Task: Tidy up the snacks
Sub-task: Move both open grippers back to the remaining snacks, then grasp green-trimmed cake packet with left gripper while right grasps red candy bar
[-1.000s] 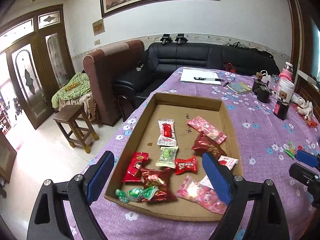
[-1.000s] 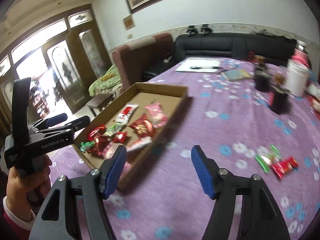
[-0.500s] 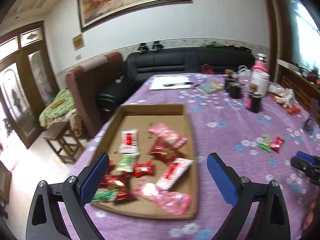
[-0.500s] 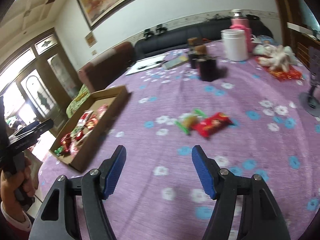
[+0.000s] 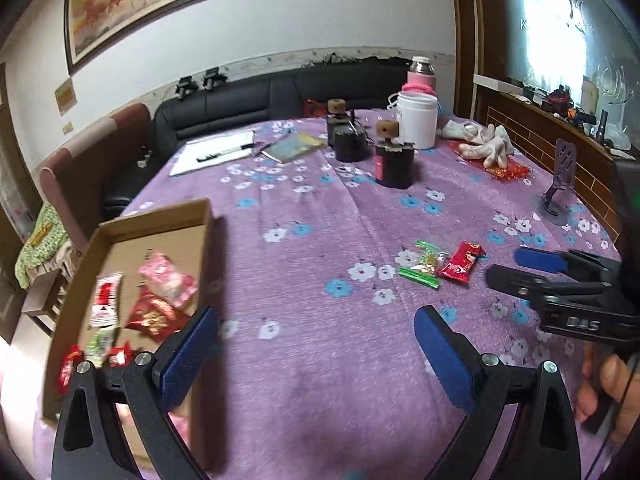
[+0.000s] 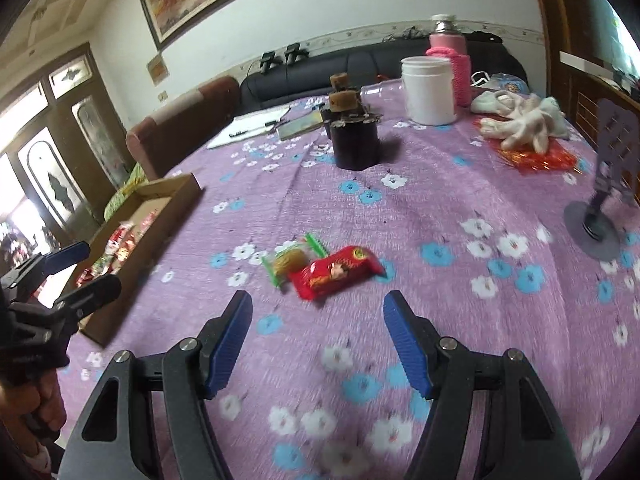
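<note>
Snacks mostly sit in the cardboard tray point(image 5: 160, 216) at 9 o'clock of the left wrist view — pink, red and white packets. Two strays remain on the table point(image 5: 320, 360) at 2 o'clock: a red packet point(image 5: 460, 262) touching a green-ended candy point(image 5: 422, 266). The left gripper point(image 5: 316, 344) has its jaws wide apart, holding nothing.

In the right wrist view, the right gripper point(image 6: 318, 340) hangs just short of the red packet point(image 6: 336, 270), jaws spread and empty — the job looks nearly done, with two pieces left.

daylight glare from window point(image 5: 560, 32) & door point(image 6: 36, 184) — motion blur, fisheye edges dark.
</note>
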A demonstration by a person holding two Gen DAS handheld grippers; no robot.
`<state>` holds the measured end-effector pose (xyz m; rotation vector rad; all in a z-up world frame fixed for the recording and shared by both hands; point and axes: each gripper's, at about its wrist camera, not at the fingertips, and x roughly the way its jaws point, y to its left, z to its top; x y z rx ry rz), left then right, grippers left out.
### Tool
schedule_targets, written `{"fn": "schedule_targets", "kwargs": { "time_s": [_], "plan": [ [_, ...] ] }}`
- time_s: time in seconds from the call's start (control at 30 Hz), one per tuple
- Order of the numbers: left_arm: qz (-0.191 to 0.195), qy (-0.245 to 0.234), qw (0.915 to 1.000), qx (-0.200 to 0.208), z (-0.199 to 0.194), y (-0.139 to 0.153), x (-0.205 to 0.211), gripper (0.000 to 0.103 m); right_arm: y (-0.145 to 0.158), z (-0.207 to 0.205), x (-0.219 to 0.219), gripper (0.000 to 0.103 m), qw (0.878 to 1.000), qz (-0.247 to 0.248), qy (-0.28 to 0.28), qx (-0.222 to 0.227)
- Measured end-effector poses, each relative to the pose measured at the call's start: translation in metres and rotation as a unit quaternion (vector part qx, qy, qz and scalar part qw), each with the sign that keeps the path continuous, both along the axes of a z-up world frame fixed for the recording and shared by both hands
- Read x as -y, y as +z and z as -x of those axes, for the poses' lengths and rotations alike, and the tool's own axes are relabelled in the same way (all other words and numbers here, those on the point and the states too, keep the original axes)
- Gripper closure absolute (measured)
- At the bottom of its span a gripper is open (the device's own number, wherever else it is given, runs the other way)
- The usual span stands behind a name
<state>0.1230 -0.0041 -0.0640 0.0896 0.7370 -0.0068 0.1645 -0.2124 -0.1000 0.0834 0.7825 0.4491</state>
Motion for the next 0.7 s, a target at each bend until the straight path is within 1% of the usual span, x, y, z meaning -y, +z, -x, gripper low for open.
{"fn": "schedule_targets", "kwargs": {
  "time_s": [0.2, 0.4, 0.6, 0.7],
  "plan": [
    [0.001, 0.000, 1.0000, -0.010, -0.015, -0.005, 0.003, 0.003, -0.014, -0.036, -0.016, 0.036, 0.999, 0.030, 0.011, -0.018],
    [0.008, 0.005, 0.9997, -0.025, -0.024, -0.013, -0.001, 0.003, -0.020, -0.052, -0.023, 0.036, 0.998, 0.058, 0.002, -0.028],
    [0.015, -0.005, 0.9994, -0.031, -0.040, -0.015, 0.006, 0.003, -0.023, -0.055, -0.017, 0.046, 0.993, 0.113, -0.020, -0.028],
    [0.023, -0.023, 0.9987, -0.038, -0.055, -0.016, 0.018, 0.003, -0.024, -0.057, -0.013, 0.052, 0.992, 0.118, -0.019, -0.028]
  ]
}}
